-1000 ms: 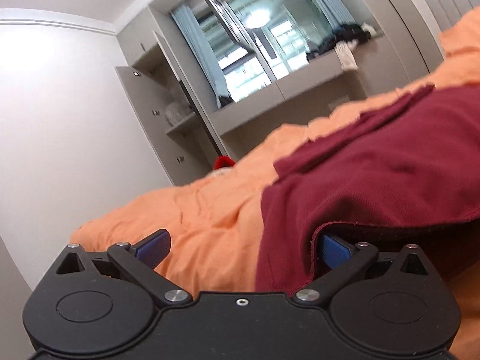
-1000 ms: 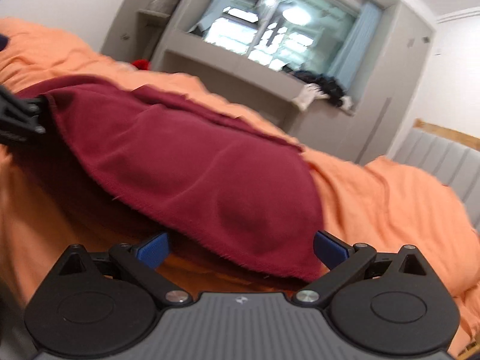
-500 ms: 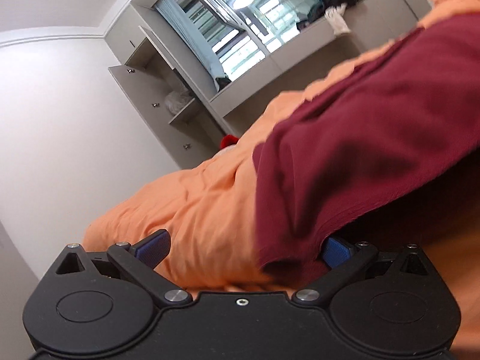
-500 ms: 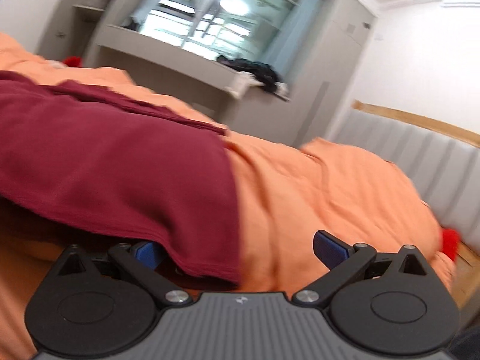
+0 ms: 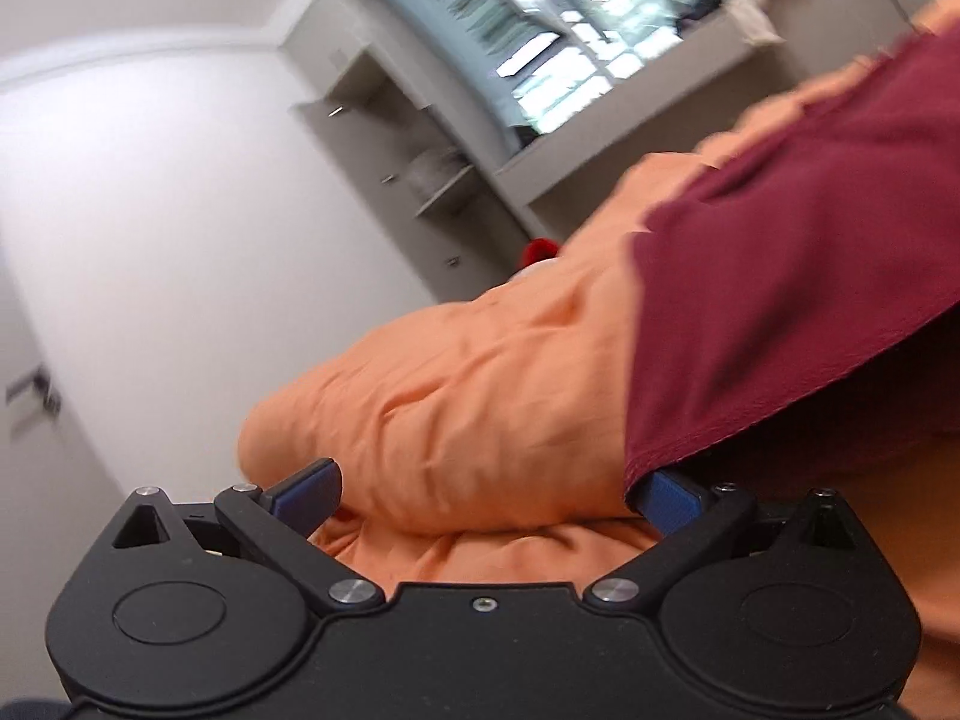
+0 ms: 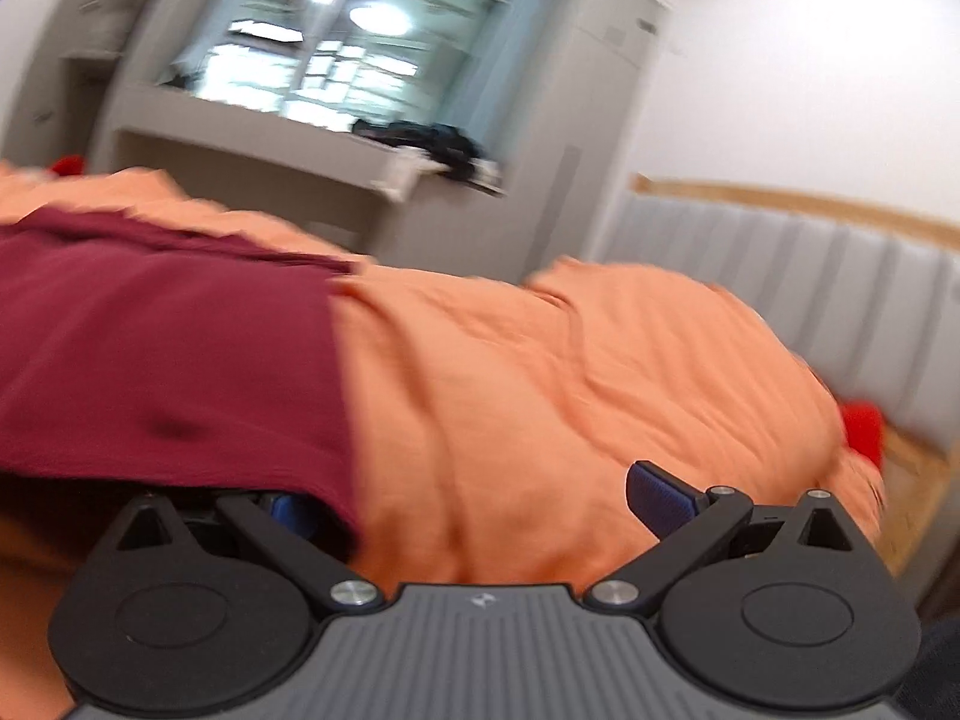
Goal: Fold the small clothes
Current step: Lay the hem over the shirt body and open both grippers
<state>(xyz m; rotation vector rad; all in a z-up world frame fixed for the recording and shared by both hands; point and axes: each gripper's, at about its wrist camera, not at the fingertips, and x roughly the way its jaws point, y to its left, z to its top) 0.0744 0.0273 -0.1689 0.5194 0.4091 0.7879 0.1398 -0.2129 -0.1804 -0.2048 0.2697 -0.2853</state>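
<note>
- The dark red garment [image 5: 798, 276] lies spread over the orange bedcover [image 5: 480, 384], a plain, fine-knit cloth with a thin stitched hem along its near edge.
- In the left wrist view it fills the right side, its near left corner hanging over the right finger of the left gripper [image 5: 486, 489]; a dark shadow sits under the raised hem.
- The left gripper's blue-padded fingers [image 5: 306, 489] stand wide apart, with bare bedcover between them; they clamp nothing.
- In the right wrist view the garment [image 6: 168, 360] covers the left side, its straight right edge running from far to near, smooth with a small dark dimple.
- The right gripper [image 6: 468, 498] is also spread wide: its left finger is mostly hidden under the garment's near corner, its right finger [image 6: 660, 495] bare over the bedcover; nothing is pinched.
- A window [image 6: 354, 54] and a grey padded headboard [image 6: 780, 288] stand far behind, blurred.
</note>
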